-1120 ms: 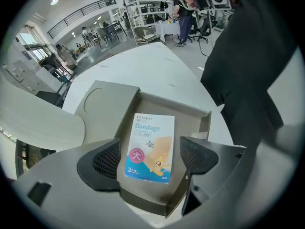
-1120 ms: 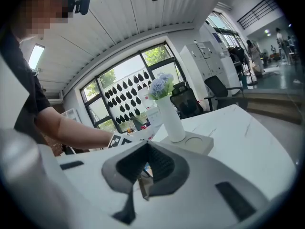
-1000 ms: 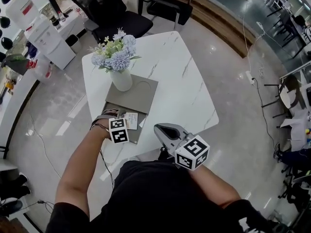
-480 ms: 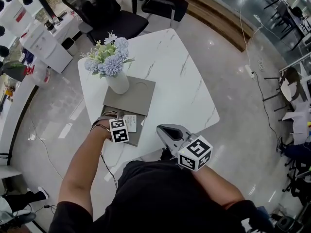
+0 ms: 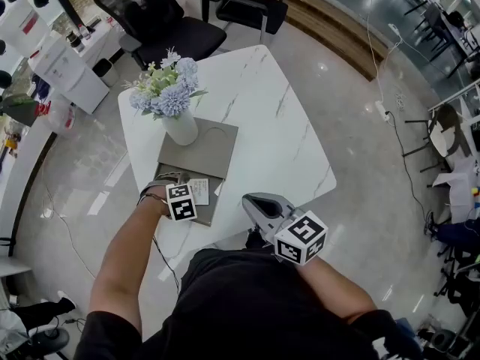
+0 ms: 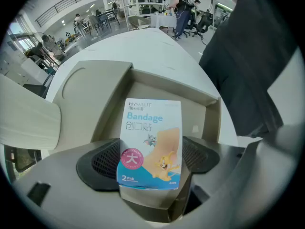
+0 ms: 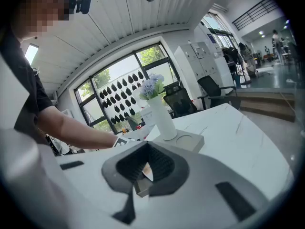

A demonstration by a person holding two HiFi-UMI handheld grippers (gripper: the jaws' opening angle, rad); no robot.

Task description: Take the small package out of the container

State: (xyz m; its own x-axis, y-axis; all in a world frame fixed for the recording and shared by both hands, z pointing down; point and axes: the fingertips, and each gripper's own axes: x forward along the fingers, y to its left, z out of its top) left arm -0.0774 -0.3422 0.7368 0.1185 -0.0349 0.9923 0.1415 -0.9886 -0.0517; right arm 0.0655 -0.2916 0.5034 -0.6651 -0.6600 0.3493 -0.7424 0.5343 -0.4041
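A small bandage package (image 6: 150,142), white and blue with a cartoon print, stands upright between the pads of my left gripper (image 6: 150,162), which is shut on it. Just beyond it lies the open beige container (image 6: 209,112), with its lid (image 6: 90,87) laid flat further out. In the head view the left gripper (image 5: 187,195) holds the package (image 5: 199,187) over the container (image 5: 211,208) at the table's near edge. My right gripper (image 5: 253,200) hangs to the right, off the table's front corner, shut with nothing in it (image 7: 145,171).
A white vase (image 5: 182,127) of pale blue flowers (image 5: 166,91) stands on the far end of the lid (image 5: 202,150). The white marble table (image 5: 277,126) spreads to the right. Black office chairs (image 5: 172,21) stand behind it. Cables run over the floor.
The head camera has shifted a little. My left gripper has kept its hold on the package over the container, and the right gripper has hardly moved.
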